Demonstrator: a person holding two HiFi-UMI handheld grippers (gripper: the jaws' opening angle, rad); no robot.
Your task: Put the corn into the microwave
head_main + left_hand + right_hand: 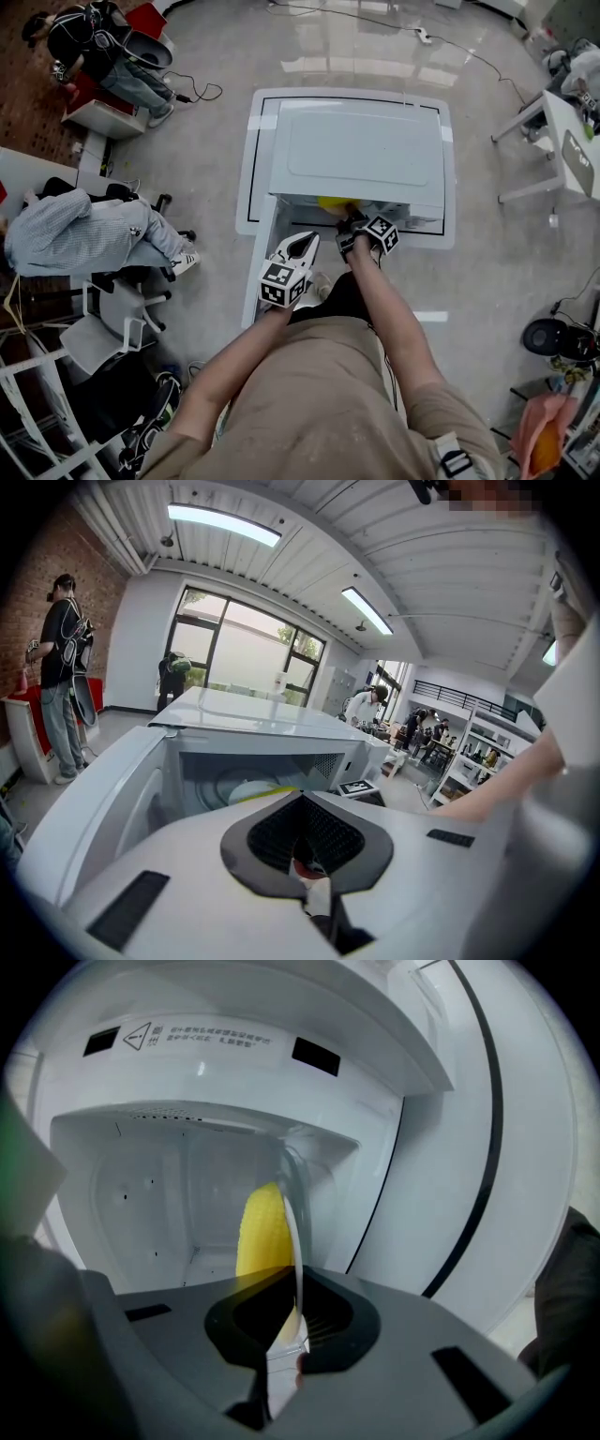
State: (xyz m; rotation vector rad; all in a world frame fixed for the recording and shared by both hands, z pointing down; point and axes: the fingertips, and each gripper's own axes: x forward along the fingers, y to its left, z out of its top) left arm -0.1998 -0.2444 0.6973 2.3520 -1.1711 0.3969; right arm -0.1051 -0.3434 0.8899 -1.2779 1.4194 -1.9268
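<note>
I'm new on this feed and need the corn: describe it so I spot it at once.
Start at the white microwave on the white table. Inside its open cavity the right gripper is shut on the rim of a thin plate, and the corn lies on that plate. It is the only yellow thing among white walls.

Printed above the microwave (394, 1072) opening: a warning triangle (138, 1035) beside two lines of print (220, 1039), too small to read.

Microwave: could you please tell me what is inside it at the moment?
Just inside the microwave opening is a yellow corn cob on a plate held by the right gripper. The floor under the plate is hidden.
</note>
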